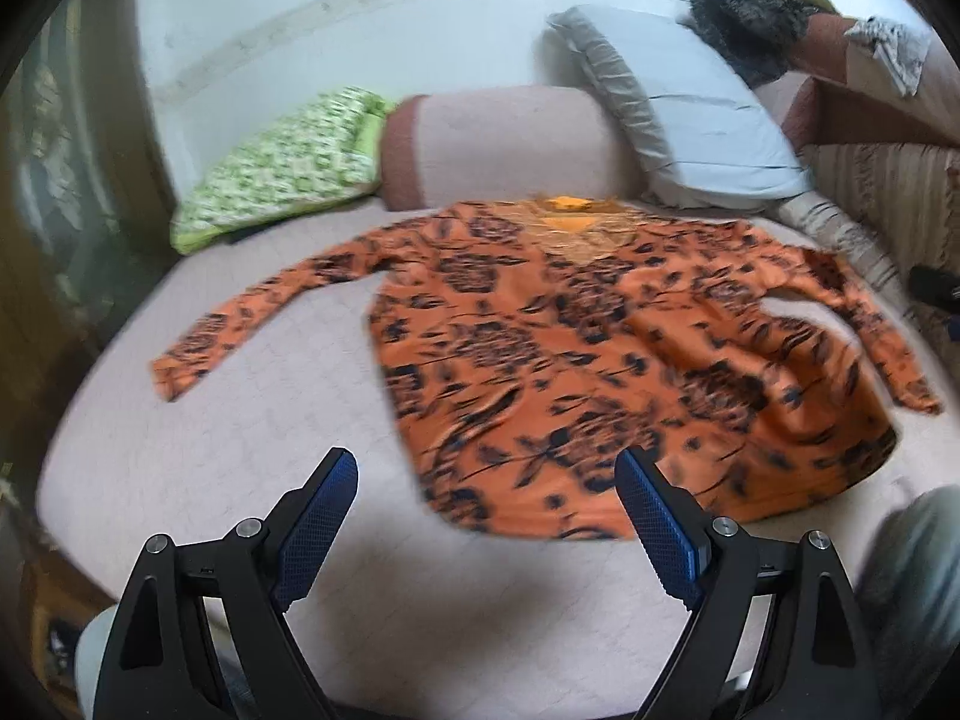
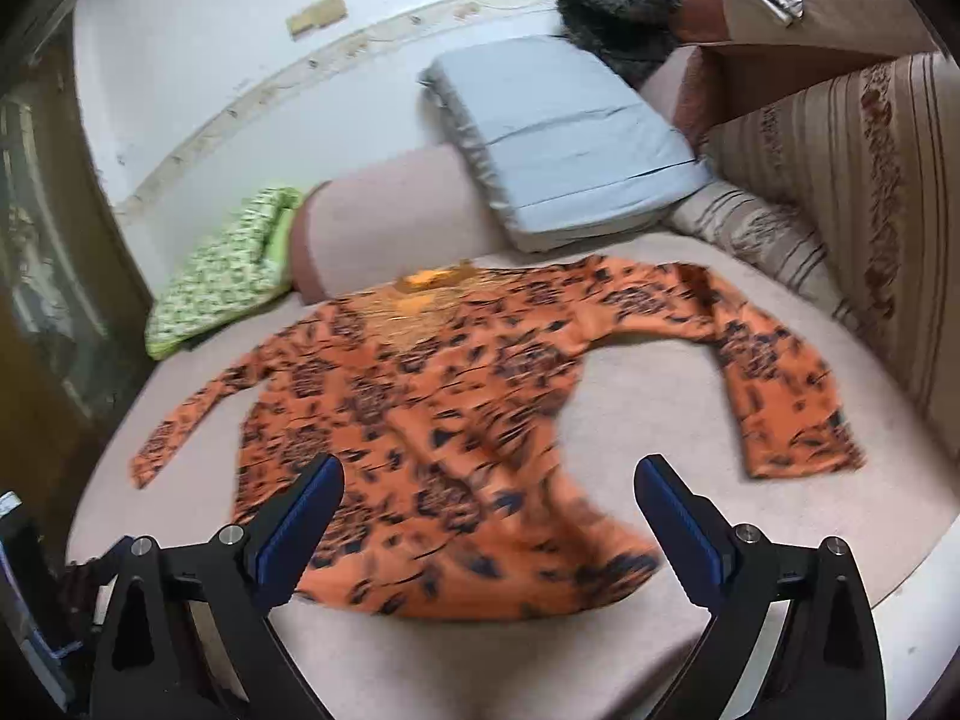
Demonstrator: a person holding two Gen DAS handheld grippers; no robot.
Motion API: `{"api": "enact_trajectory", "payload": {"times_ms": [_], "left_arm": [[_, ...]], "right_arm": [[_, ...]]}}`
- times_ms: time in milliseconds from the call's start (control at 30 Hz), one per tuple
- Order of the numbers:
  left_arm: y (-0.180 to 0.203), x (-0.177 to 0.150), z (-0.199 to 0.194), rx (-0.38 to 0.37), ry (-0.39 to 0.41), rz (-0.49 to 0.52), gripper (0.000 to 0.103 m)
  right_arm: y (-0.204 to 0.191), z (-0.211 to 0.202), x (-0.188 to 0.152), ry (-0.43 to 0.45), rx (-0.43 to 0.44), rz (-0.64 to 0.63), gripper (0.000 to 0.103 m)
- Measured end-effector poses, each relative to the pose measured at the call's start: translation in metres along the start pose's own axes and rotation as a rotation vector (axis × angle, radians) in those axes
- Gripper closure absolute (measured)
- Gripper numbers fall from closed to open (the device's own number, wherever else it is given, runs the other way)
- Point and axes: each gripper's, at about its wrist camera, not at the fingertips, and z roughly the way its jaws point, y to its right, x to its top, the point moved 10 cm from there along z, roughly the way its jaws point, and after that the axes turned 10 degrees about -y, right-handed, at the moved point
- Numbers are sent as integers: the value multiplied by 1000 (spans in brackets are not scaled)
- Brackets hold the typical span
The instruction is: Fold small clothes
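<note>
An orange long-sleeved top with a dark floral print lies spread flat on the pale pink bed, neckline away from me and both sleeves out to the sides. It also shows in the right wrist view. My left gripper is open and empty, held above the bed over the top's lower left hem. My right gripper is open and empty, held above the top's lower right part. Neither touches the cloth.
A green patterned pillow, a pink bolster and a light blue pillow lie at the head of the bed. A striped sofa back and dark furry cloth are on the right. A dark wooden cabinet stands left.
</note>
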Motion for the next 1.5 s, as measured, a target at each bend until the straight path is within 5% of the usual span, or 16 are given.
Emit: {"api": "enact_trajectory", "payload": {"times_ms": [167, 333, 433, 567, 633, 700, 900, 1033, 1167, 1233, 1267, 1300, 1500], "left_arm": [[30, 46, 13, -123, -27, 22, 15], [71, 98, 41, -243, -103, 68, 16], [106, 128, 64, -301, -140, 111, 16], [162, 159, 90, -381, -193, 170, 18], [192, 172, 98, -433, -214, 202, 20], [221, 184, 109, -490, -244, 228, 20], [314, 198, 153, -676, -466, 279, 35], [351, 206, 176, -795, -579, 180, 38], [368, 190, 202, -743, -658, 219, 38], [370, 184, 203, -766, -689, 199, 57], [371, 183, 205, -791, -708, 180, 82], [370, 184, 205, -825, -734, 161, 89], [312, 228, 174, -946, -624, 124, 100]], "right_arm": [[91, 37, 34, -104, -142, 175, 10], [175, 92, 27, -299, -315, 339, 28], [193, 118, 7, -357, -321, 403, 30], [186, 120, -4, -396, -390, 323, 35], [185, 118, -12, -430, -427, 301, 68], [192, 102, -4, -377, -343, 374, 99], [192, 56, 16, -239, -82, 483, 100], [172, 60, 20, -252, 1, 440, 100], [149, 69, 23, -262, 60, 389, 100], [130, 65, 30, -256, 105, 345, 100], [122, 63, 32, -260, 118, 322, 100], [113, 63, 35, -261, 134, 302, 100], [13, 32, 79, -207, 300, 106, 100]]}}
